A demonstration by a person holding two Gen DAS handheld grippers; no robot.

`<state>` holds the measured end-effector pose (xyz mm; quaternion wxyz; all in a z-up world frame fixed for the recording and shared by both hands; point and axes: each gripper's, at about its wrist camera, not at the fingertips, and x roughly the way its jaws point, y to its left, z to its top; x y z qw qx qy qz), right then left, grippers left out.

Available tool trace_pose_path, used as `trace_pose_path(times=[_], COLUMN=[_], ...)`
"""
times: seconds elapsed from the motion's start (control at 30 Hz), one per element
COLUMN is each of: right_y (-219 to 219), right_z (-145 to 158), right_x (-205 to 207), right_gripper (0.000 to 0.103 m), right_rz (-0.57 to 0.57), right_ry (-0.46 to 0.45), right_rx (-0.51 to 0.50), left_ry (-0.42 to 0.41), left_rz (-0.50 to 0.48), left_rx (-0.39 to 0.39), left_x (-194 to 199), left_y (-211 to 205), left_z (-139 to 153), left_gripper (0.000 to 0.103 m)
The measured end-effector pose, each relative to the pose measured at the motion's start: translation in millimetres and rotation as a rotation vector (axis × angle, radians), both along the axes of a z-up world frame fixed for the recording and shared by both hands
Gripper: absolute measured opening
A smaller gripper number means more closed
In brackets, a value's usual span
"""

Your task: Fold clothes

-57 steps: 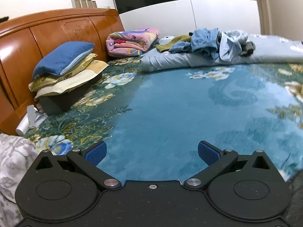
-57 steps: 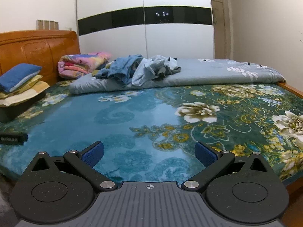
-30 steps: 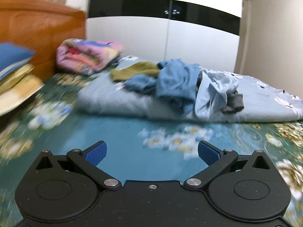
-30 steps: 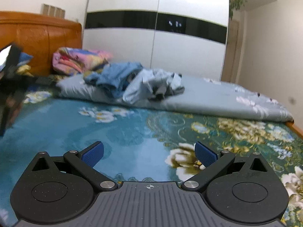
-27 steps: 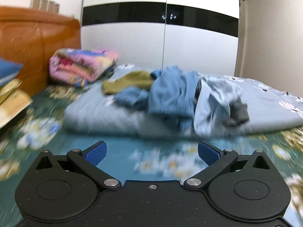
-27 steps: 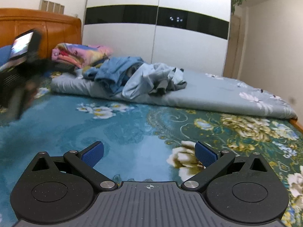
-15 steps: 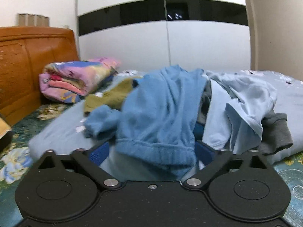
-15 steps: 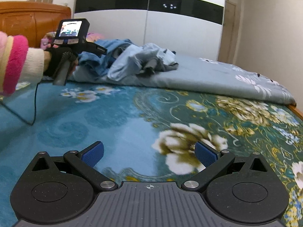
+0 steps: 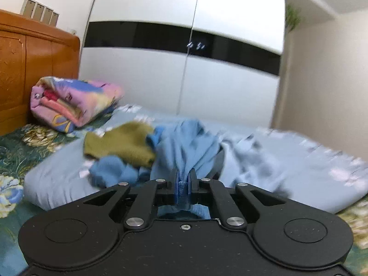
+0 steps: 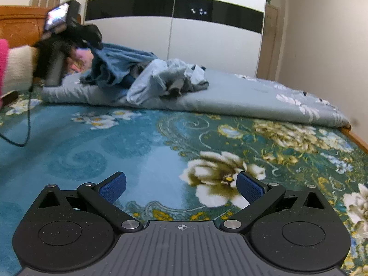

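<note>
A pile of clothes lies on a folded grey-blue quilt (image 10: 241,96) at the far side of the bed. My left gripper (image 9: 182,179) has its jaws closing on a fold of the blue garment (image 9: 184,142), and the pads press the cloth. In the right wrist view that blue garment (image 10: 115,62) hangs lifted from the left gripper (image 10: 96,40). A light blue garment (image 10: 161,78) and an olive one (image 9: 119,142) lie beside it. My right gripper (image 10: 181,186) is open over the floral bedspread (image 10: 138,142), holding nothing.
A folded pink blanket (image 9: 73,101) sits by the wooden headboard (image 9: 34,69). A white wardrobe (image 10: 207,41) stands behind the bed. A person's sleeve (image 10: 13,66) and a dangling cable (image 10: 28,124) are at the left. The bed's right edge (image 10: 358,140) is near.
My left gripper has moved into the pile, shut on the blue garment and lifted it. The right gripper has stayed open and shifted only slightly.
</note>
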<state>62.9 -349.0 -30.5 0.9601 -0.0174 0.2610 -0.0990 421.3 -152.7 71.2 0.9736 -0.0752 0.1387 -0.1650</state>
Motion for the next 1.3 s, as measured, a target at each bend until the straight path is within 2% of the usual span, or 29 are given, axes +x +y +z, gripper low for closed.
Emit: trace_pose_path(times=[0.23,0.37,0.5,0.67,0.77,0.87,1.07,1.1,1.13,1.2,1.27,1.3], right_y=[22,30,39,55,68,81,99,106,111,117,122,125], right_z=[30,42,46,53,58,58,42,38,33,23,10,4], right_x=[-40,-60,-72,-69,-53,-32,52,64,78,109,137,151], right_gripper=[0.103,0.103,0.103,0.103,0.103,0.103,0.103,0.103,0.103,0.096,0.096,0.092], right_rz=[0.019,0.030,0.032,0.073,0.135,0.202,0.291,0.301,0.308,0.302,0.289,0.283], right_ry=[-0.065,-0.087,-0.095,-0.099,-0.093,-0.067,0.097,0.126,0.155,0.209,0.256,0.279], right_rx=[-0.018,-0.027,-0.004,0.053,0.060,0.070,0.200,0.230,0.262,0.312,0.344,0.359], left_ry=[-0.088,-0.119,-0.153,-0.025,0.093,0.174,0.240,0.253,0.270,0.296,0.317,0.336], left_rz=[-0.035,-0.019,0.081,0.230,0.315,0.378,0.410,0.411,0.415,0.426,0.411,0.405], left_rx=[-0.139,-0.185,-0.124,-0.009,-0.030,-0.070,-0.108,-0.117,-0.126,-0.144,-0.160,-0.166], left_x=[-114,-188,-264,-321,-337,-334,-337,-337,-337,-341,-350,-354], left_y=[87,158,220,278,311,336,368,372,374,377,375,374], left_z=[53,61,59,29,1,-27,-74,-78,-82,-90,-96,-99], left_gripper=[0.004,0.004,0.005,0.005,0.005,0.005,0.010,0.019,0.033,0.042,0.048,0.054])
